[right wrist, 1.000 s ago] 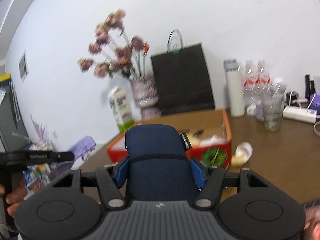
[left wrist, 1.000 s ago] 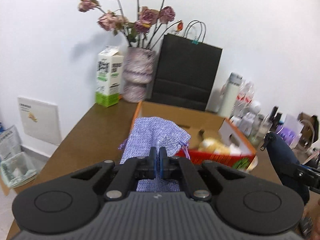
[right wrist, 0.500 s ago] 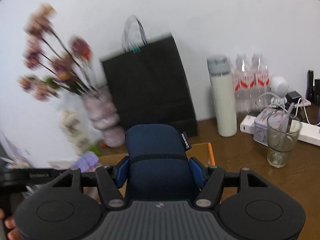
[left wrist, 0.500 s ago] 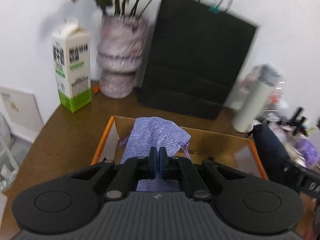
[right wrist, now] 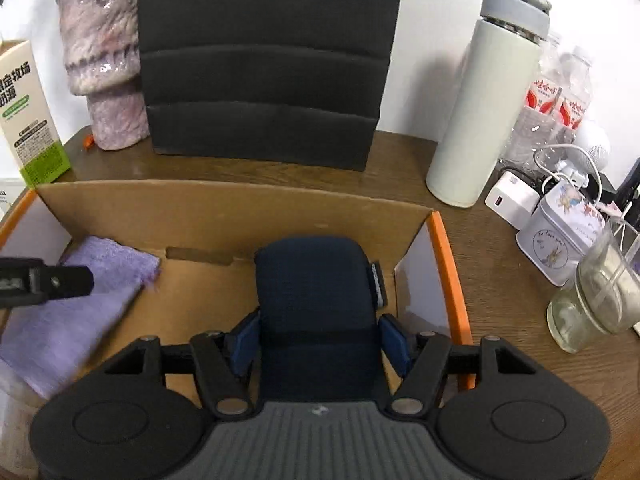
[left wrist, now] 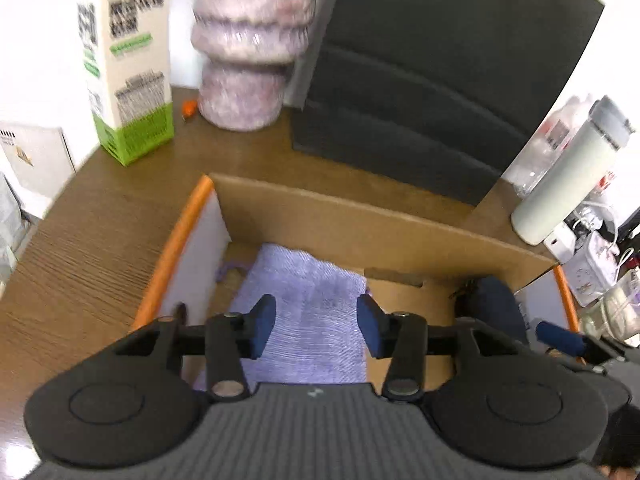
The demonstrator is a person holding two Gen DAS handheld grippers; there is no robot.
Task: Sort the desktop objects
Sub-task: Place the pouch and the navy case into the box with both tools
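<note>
An open cardboard box (left wrist: 360, 216) with orange edges sits on the brown desk. A lilac woven pouch (left wrist: 308, 312) lies inside at its left; it also shows in the right wrist view (right wrist: 76, 304). My left gripper (left wrist: 316, 324) is open just above the pouch, not touching it. My right gripper (right wrist: 320, 338) is shut on a dark navy pouch (right wrist: 316, 300) and holds it inside the box's right part (right wrist: 444, 256). The navy pouch also shows in the left wrist view (left wrist: 496, 308).
Behind the box stand a black paper bag (right wrist: 264, 60), a mottled pink vase (right wrist: 104, 68) and a milk carton (left wrist: 128, 64). To the right are a white flask (right wrist: 488, 112), water bottles (right wrist: 560, 100), a small tin (right wrist: 564, 236), a glass (right wrist: 596, 300) and chargers with cables.
Both grippers moved forward and down into the box. My left gripper opened and let go of the lilac pouch, which now lies in the box. The right one still holds the navy pouch.
</note>
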